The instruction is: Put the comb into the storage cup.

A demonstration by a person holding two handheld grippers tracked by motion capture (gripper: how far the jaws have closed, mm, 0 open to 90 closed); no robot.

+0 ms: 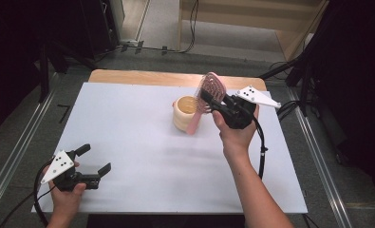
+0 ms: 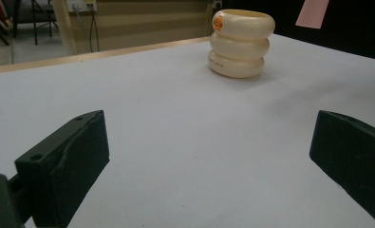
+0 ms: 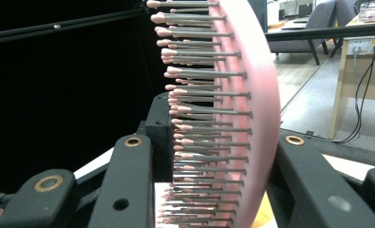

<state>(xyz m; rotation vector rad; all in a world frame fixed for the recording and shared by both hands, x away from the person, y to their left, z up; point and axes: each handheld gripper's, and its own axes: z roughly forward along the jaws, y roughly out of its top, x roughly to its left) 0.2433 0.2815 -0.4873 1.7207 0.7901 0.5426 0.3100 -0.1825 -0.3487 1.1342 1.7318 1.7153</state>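
Here the right gripper (image 1: 208, 100) clamps a pink brush (image 1: 209, 90) tilted above the cream holder (image 1: 182, 116), handle pointing down beside it; the left gripper (image 1: 94, 159) rests open, near left.

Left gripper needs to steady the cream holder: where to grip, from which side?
Grip the cream ringed holder across its middle ring, coming in level from the left gripper side. It stands upright, its grooves should seat the fingers, and the pink hairbrush occupies its right.

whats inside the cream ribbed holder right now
The pink hairbrush handle tip hangs at the rim of the cream ribbed holder, clamped by the right gripper. The brush covers part of the opening; the bottom isn't visible.
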